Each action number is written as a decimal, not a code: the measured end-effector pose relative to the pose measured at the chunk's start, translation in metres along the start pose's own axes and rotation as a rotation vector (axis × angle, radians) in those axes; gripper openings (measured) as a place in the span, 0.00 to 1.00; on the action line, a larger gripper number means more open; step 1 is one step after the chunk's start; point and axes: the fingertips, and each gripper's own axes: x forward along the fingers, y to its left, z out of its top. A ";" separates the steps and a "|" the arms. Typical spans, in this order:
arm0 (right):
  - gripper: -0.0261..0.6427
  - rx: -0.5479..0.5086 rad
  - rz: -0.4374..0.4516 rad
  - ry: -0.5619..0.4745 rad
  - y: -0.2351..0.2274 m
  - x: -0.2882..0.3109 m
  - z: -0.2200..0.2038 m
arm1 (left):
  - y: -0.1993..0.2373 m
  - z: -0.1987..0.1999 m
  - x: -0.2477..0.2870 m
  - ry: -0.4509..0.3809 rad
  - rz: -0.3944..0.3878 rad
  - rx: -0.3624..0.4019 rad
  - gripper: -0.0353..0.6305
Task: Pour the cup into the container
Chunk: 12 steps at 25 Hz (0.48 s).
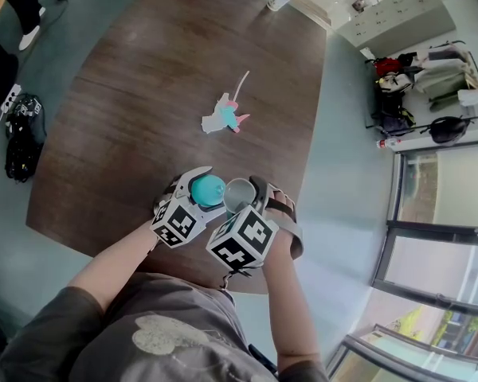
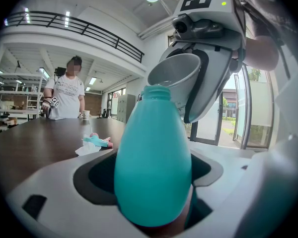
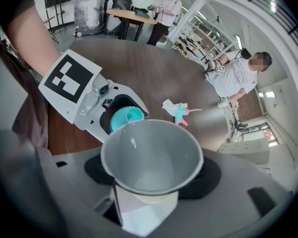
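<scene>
Wooden table [image 1: 183, 70], one person standing at its near end with a pair of tongs in each hand. Landmark: the teal bottle [image 2: 153, 167], which is the container. It is off the tabletop, above the near edge, clenched round its belly by the left gripper [image 1: 199, 183]. It stands upright, long axis vertical, with its narrow open mouth on top. Just right of the bottle, on the holder's side, the right gripper [image 1: 247, 201] points steeply down and grasps a grey cup [image 3: 151, 157] by its base. The cup is tipped so its wide rim faces down toward the bottle's mouth. Its lower lip hangs at the mouth, just above and behind it; whether rim and mouth touch, I cannot tell. Nothing shows inside the cup beyond its pale bottom, so I cannot say what is in it. Farther up the table from the bottle, well apart, lies a small white, teal and pink toy [image 1: 225, 116]. Beyond it, across the table, a person in a white shirt [image 2: 67, 90] stands watching. My reading: the pour depends on keeping the cup's lip centred over that small mouth. The right hand does the tipping while the left only steadies. A wide rim over a narrow neck could easily spill.
</scene>
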 end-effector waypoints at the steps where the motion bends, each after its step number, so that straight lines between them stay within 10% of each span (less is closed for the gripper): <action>1: 0.49 -0.002 -0.002 0.002 0.000 0.000 0.000 | 0.000 0.000 0.000 0.000 0.000 0.000 0.67; 12: 0.49 -0.031 -0.029 0.014 -0.002 -0.003 0.003 | 0.000 -0.001 -0.001 0.000 0.001 0.003 0.67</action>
